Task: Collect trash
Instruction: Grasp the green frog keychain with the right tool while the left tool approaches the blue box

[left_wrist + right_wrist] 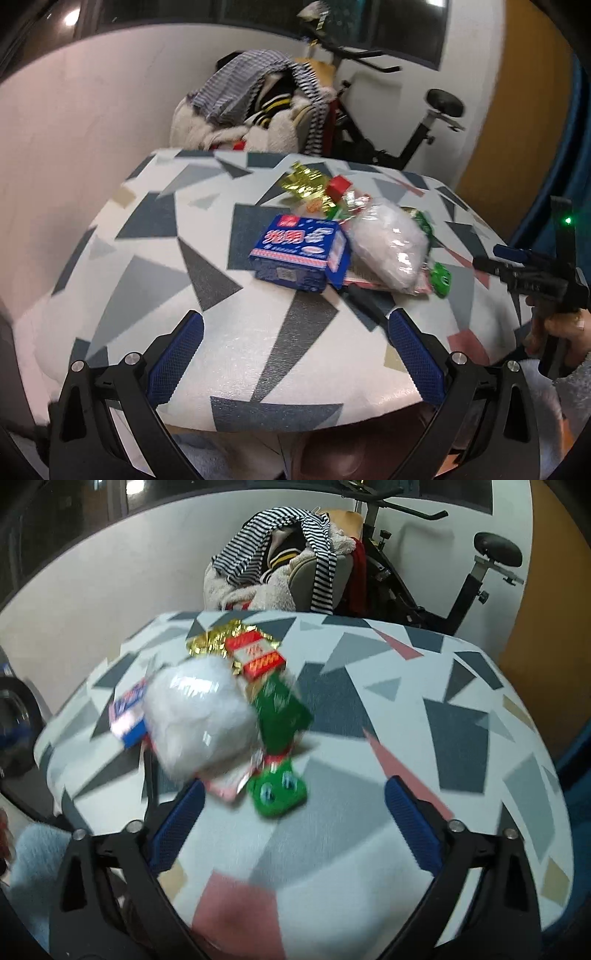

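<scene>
Trash (pixel 236 716) sits piled mid-frame on the table (pixel 424 738), long axis running up-frame; right gripper (pixel 293 827) is nearer, jaws apart and empty, left gripper (pixel 295 350) too.

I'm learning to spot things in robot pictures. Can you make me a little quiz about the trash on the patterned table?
1. True or false: the left gripper is holding the blue box.
2. Which lies nearest the right gripper? A) gold foil wrapper B) green wrapper C) red box
3. Fill in: the clear bag holds something ____ and fluffy.

Key: 1 false, both grippers are open and empty. 2 B. 3 white.
</scene>
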{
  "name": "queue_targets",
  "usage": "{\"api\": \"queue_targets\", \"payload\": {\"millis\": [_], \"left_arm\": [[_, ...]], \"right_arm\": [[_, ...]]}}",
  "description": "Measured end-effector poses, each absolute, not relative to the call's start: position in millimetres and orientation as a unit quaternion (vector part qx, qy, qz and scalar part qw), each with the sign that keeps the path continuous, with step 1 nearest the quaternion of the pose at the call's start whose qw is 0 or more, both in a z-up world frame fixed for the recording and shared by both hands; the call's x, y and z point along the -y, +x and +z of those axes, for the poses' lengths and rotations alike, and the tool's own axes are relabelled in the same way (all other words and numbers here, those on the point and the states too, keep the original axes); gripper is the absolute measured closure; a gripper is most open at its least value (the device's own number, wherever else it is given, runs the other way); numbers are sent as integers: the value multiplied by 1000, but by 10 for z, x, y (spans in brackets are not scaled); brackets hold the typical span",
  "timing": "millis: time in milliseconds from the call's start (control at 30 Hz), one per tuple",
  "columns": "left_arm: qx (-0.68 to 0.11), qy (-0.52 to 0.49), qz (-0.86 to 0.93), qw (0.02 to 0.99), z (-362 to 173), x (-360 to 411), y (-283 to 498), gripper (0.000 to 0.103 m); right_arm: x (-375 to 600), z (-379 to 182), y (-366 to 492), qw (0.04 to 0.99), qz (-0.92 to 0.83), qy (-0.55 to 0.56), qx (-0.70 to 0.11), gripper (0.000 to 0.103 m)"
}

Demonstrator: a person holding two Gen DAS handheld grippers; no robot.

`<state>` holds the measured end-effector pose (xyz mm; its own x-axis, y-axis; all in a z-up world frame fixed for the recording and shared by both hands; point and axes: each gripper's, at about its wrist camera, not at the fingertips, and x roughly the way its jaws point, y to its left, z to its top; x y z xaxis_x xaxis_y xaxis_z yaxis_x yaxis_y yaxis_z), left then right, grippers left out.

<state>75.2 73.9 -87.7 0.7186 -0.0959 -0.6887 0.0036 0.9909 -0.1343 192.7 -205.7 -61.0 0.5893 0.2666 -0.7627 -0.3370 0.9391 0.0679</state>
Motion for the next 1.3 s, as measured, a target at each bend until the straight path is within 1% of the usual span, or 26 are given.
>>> {"api": "queue_targets", "payload": {"millis": [167,333,467,633,800,933,1000,1200,1300], "left_arm": [[-382,-83,-13,920,-949,-840,823,5],[-383,-100,-13,918,-1009,-899,857,5],[-380,-88,-16,920,-1024,-856,851,5],[-377,-87,-29,922,-1035,-801,841,5],[-378,-83,-33,921,-1045,-747,827,5],[-379,-81,-33,921,-1039,-725,825,7],[-381,-78,-33,921,-1037,-719,822,9],[-381,-81,-33,920,-1041,-735,816,9],[-384,-84,-34,919,-1065,-735,832,9]], "right_arm": [[1899,-772,2111,874,198,-59,-440,30],[1690,-1101,2141,849,220,-97,-471,36],[1668,-1168,2145,846,231,-87,-473,43],[1702,-1136,2116,845,236,-83,-473,43],[1737,-1114,2100,844,234,-103,-471,44],[1747,-1109,2113,843,240,-107,-469,44],[1722,-1094,2106,842,240,-119,-468,45],[1723,-1169,2055,834,233,-156,-476,51],[1735,-1208,2068,835,235,-149,-475,51]]}}
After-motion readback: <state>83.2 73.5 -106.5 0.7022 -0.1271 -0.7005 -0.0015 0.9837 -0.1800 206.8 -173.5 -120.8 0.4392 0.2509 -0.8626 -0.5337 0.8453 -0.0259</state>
